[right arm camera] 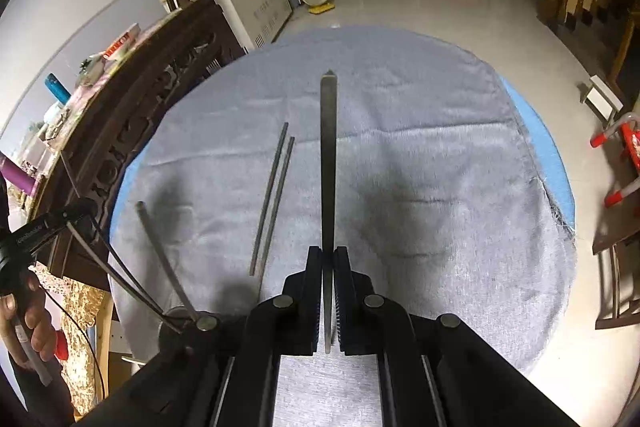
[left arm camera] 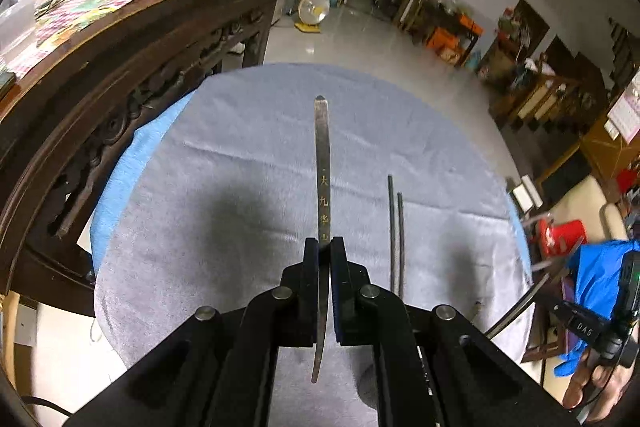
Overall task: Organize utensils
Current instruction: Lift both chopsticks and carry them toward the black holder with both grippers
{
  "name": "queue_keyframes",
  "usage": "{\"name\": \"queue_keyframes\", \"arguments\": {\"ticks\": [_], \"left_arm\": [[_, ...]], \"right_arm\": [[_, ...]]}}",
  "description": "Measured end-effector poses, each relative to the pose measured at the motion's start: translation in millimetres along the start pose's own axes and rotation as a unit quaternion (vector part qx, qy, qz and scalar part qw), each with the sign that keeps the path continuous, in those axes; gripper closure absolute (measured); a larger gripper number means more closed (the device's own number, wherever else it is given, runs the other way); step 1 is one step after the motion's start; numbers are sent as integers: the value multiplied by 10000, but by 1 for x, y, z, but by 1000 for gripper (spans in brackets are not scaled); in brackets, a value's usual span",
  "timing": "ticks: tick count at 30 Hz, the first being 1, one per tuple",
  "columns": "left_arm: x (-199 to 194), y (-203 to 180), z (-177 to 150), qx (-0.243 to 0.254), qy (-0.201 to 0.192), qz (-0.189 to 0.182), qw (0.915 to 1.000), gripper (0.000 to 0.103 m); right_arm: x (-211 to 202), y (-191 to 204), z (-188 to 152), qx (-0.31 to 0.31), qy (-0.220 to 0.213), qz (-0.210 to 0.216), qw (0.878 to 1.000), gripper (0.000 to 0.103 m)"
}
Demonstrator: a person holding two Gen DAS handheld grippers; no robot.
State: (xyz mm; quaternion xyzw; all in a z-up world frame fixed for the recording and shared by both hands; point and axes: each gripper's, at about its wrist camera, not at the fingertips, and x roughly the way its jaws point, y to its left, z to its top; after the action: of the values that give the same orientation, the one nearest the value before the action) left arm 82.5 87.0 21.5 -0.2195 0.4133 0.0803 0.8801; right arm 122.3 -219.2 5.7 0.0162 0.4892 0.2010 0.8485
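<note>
Big tiled room, carved wooden sideboard (left arm camera: 132,75) along my left, and right under me the round table with its grey cloth (left arm camera: 240,187) over a blue cover. That's the working surface, and a pair of dark chopsticks (left arm camera: 396,235) already lies on it, side by side, roughly in line with the way I'm pointing.

Left gripper (left arm camera: 325,247) is clamped tight on a flat metal handle (left arm camera: 322,163), the one stamped with gold characters, and it sticks straight out ahead above the cloth. Right gripper (right arm camera: 328,255) is squeezed onto a second flat handle (right arm camera: 328,155), plain on the face I can see. I'd say both are pinched edge-on near mid-length so they stay level and can go down parallel to the chopsticks, which looks like the tidy row I'm building.

Now the views trade secrets. The left camera gives me the gold lettering and, far right, my other hand (left arm camera: 592,383) on its grip, blue sleeve and all. It hides the bowl end of whatever I'm carrying. The right camera fills that in: off to its left it catches the left tool's utensil from the side, a long handle (right arm camera: 164,255) running down to a round bowl, so a spoon or ladle, I reckon. It also shows the chopsticks (right arm camera: 274,199) between the two held pieces. The right utensil's own head is hidden behind the jaws.
</note>
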Motion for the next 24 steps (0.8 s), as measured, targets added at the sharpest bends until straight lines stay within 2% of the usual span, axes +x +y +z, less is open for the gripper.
{"name": "queue_keyframes", "arguments": {"ticks": [12,19,24], "left_arm": [[-16,17,-5,-441,-481,-252,9976,97],[-30,28,-5,-846,-665,-510,9929,97],[-49,25,-2,-974,-942,-763,9878,98]], "right_arm": [[-37,11,-6,26,-570,229,9981,96],[-64,13,-9,97,-874,441,9952,96],[-86,19,-8,92,-1122,607,9918,96]]}}
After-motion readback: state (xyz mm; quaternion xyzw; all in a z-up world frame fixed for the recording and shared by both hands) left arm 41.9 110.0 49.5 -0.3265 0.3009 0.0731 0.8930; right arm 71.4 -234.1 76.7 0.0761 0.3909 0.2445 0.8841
